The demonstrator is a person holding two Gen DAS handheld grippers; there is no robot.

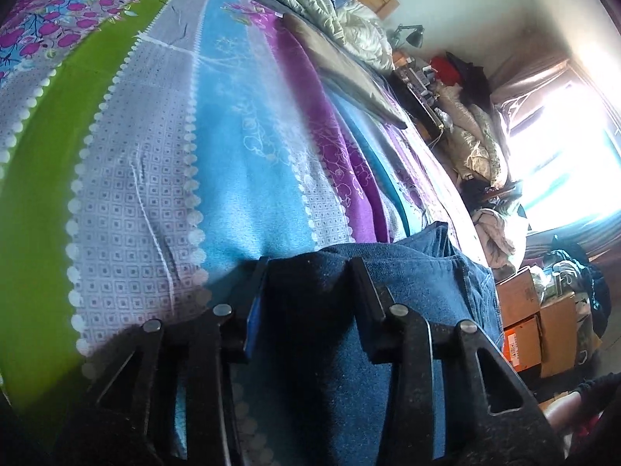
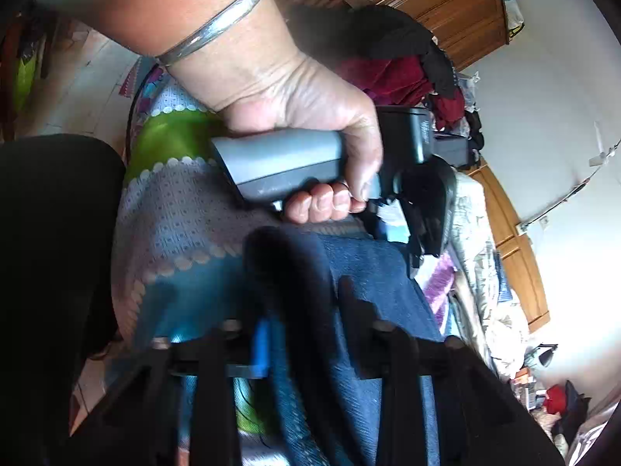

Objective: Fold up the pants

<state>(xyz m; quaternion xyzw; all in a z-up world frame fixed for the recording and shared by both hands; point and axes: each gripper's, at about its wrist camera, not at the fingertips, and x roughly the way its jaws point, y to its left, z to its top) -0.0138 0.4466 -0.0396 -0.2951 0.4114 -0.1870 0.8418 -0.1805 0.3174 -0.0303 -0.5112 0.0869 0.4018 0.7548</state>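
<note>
1. Left wrist view: the left gripper (image 1: 310, 268) has its fingers (image 1: 252, 303) pinching a dark blue fold of the jeans (image 1: 427, 275). The denim bunches up between them, and more of it spreads to the right, near the bed's right edge. Ahead lies the bedsheet (image 1: 155, 155), striped green, grey, blue and purple, bare of any clothing. A rumpled quilt (image 1: 349, 11) is heaped at the far end of the bed.

2. Right wrist view: the right gripper (image 2: 302, 283) likewise has fingers (image 2: 357, 318) closed on a thick dark roll of the jeans (image 2: 368, 272), which drape over the sheet just beyond. Above, the person's left hand (image 2: 310, 116), a silver bangle (image 2: 213, 27) at the wrist, grips the grey handle (image 2: 279, 163) of the other tool, close by.

3. Progress, as a judgement: both grippers hold the same garment edge close together, so a fold seems under way. Whether earlier folds are done cannot be told; laying the cloth down flat and smoothing it remain.
</note>
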